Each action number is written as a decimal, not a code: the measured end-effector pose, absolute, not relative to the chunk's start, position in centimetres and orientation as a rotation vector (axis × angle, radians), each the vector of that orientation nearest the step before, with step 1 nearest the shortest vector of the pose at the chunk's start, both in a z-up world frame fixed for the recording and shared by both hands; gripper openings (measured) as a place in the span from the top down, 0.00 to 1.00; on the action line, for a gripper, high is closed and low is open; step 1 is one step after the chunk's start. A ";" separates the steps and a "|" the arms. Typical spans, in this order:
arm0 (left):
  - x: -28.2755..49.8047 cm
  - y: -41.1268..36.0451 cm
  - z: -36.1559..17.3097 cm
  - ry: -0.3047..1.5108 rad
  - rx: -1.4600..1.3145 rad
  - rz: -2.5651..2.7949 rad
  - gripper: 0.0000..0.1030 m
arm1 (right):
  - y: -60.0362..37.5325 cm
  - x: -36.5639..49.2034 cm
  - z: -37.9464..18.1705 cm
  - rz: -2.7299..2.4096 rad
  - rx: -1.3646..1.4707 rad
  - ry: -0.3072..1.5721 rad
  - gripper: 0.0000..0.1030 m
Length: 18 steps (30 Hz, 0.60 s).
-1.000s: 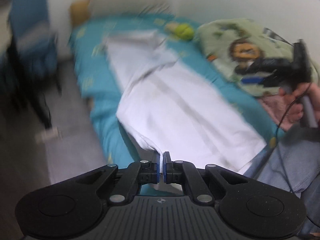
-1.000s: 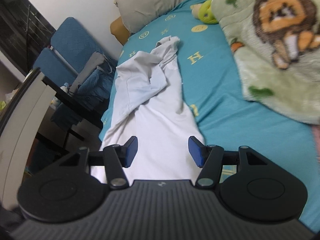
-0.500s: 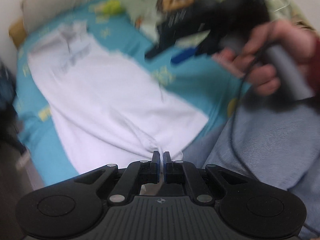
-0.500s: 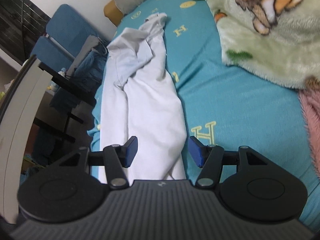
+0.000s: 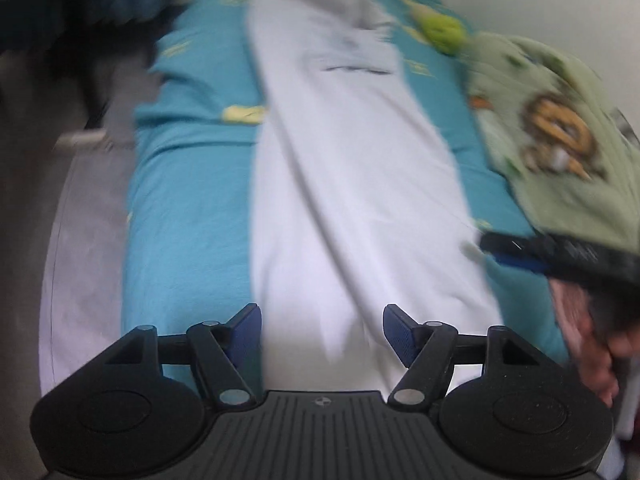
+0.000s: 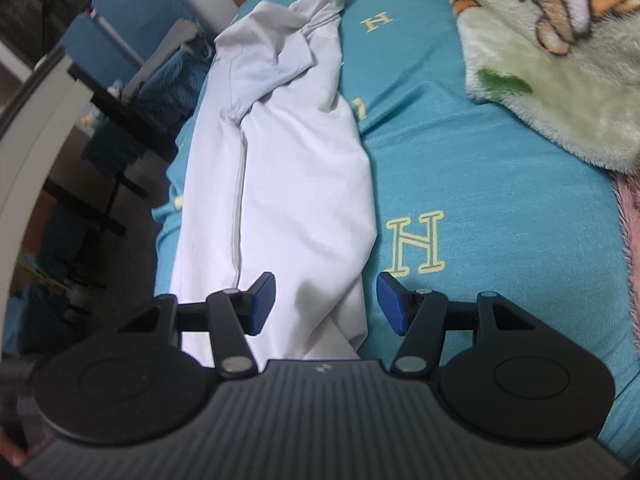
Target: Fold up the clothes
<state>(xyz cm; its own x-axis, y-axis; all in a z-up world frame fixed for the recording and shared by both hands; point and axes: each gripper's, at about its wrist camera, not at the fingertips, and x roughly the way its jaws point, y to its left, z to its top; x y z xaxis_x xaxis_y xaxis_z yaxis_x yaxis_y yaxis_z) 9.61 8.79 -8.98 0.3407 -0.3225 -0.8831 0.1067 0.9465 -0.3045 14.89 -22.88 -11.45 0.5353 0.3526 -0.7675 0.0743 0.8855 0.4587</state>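
Observation:
A white garment (image 5: 352, 184) lies lengthwise on the teal bed sheet (image 5: 188, 208), folded into a long narrow strip, with its crumpled sleeve end (image 6: 288, 44) at the far end. My left gripper (image 5: 322, 332) hangs over the near hem and its jaws are opening, the cloth below them and no pad pressing it. My right gripper (image 6: 325, 300) stands open above the strip's near right edge (image 6: 352, 304), gripping nothing. In the left wrist view the right gripper (image 5: 560, 256) shows at the right, held by a hand (image 5: 600, 356).
A green cartoon-print blanket (image 6: 552, 52) covers the bed's right side, with a pink fabric (image 6: 628, 216) beside it. A yellow-green plush toy (image 5: 444, 32) lies near the head end. A blue chair (image 6: 120, 36) with clothes and a dark stand are left of the bed.
My left gripper has let go of the garment's hem and its jaws have swung apart. The garment has gone from spread wide to a narrow strip. The right gripper sank a little.

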 end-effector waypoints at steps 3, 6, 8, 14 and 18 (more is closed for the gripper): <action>10.9 9.7 -11.1 1.256 -0.287 -0.231 0.32 | -22.5 14.7 -11.5 0.173 0.444 1.013 0.42; 11.8 9.9 -12.6 1.296 -0.340 -0.198 0.32 | -22.4 14.8 -11.8 0.179 0.443 1.031 0.42; 11.9 9.6 -12.5 1.296 -0.327 -0.212 0.26 | -22.2 14.9 -12.1 0.182 0.434 1.047 0.43; 11.0 8.5 -12.4 1.312 -0.300 -0.259 0.23 | -21.6 14.6 -11.9 0.190 0.410 1.046 0.16; 10.1 8.3 -12.7 1.367 -0.339 -0.314 0.32 | -22.3 14.1 -11.9 0.150 0.455 1.037 0.16</action>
